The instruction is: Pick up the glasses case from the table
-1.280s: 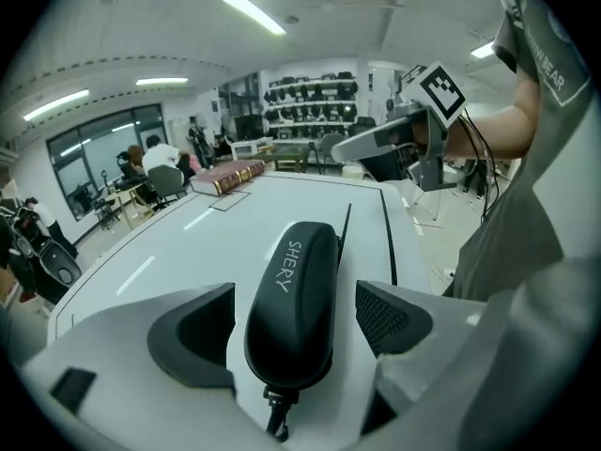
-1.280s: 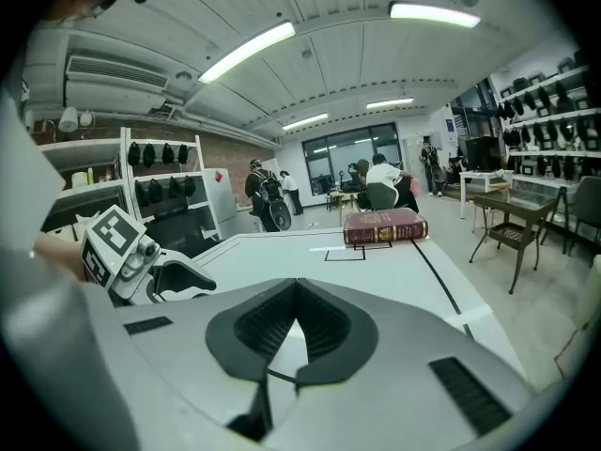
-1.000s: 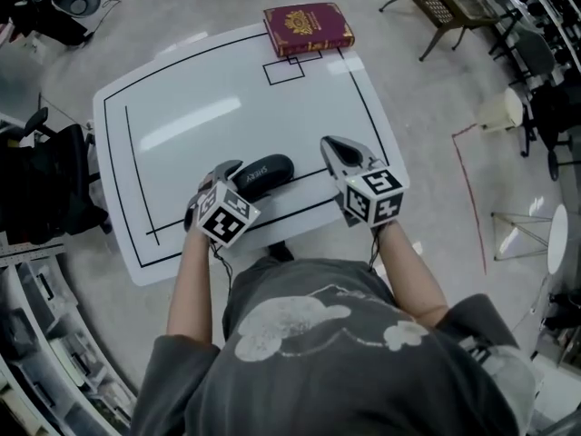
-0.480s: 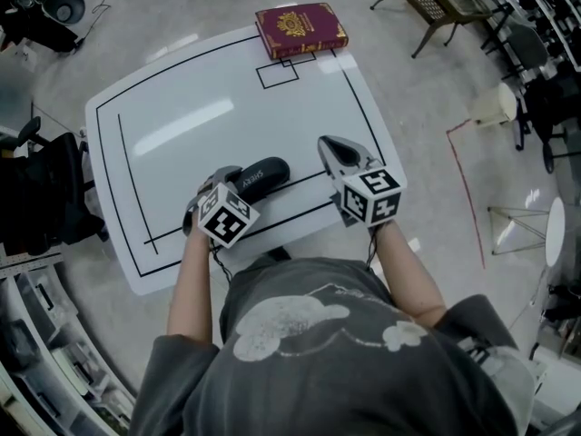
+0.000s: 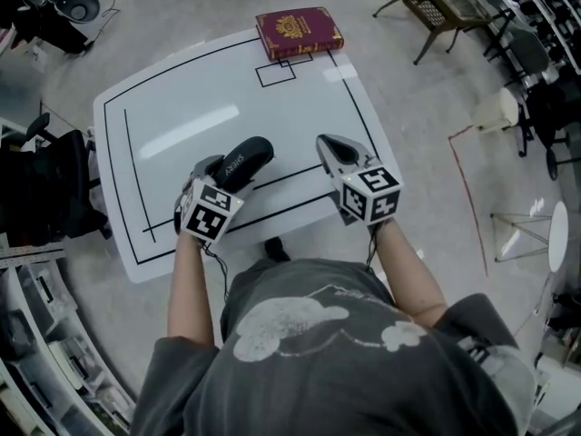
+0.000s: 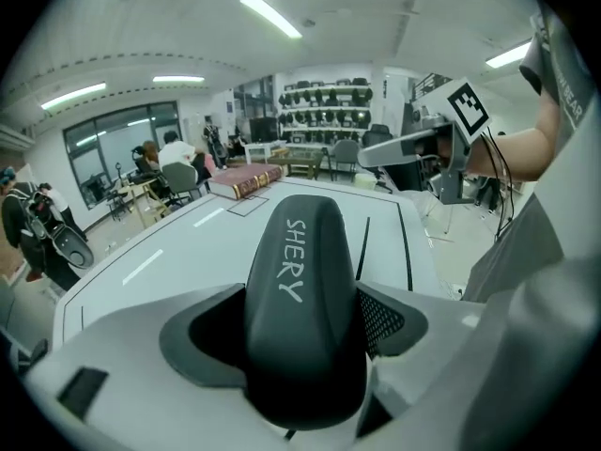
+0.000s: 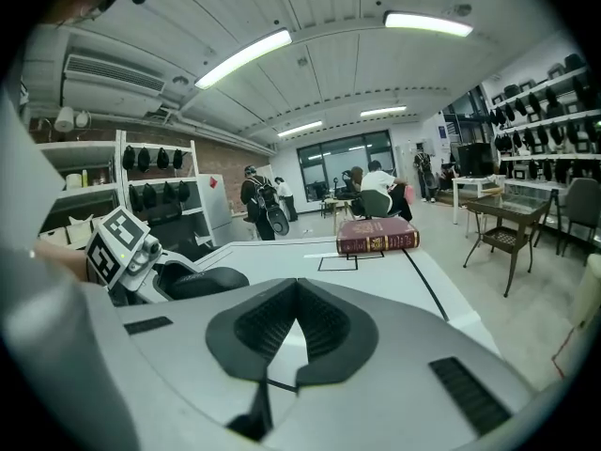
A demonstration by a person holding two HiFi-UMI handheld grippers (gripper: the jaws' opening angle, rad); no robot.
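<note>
The black glasses case [image 5: 245, 159] marked "SHERY" sticks out of my left gripper [image 5: 221, 176], tilted up off the white table [image 5: 182, 98] near its front edge. In the left gripper view the case [image 6: 305, 289] fills the space between the jaws, and both pads press its sides. These jaws have just been closing on it. My right gripper [image 5: 330, 148] hovers at the table's front right with its jaws shut and nothing in them [image 7: 296, 325]. From the right gripper view the case [image 7: 202, 280] shows at the left.
A dark red book [image 5: 299, 31] lies at the table's far edge, by a small drawn square [image 5: 275, 74]. Black lines frame the tabletop. A chair [image 5: 454, 7] stands at the far right and a red line [image 5: 470, 198] marks the floor to the right.
My left gripper has risen and drawn back to the left with the glasses case, which has left the table and tilted upward. The right gripper has stayed in place.
</note>
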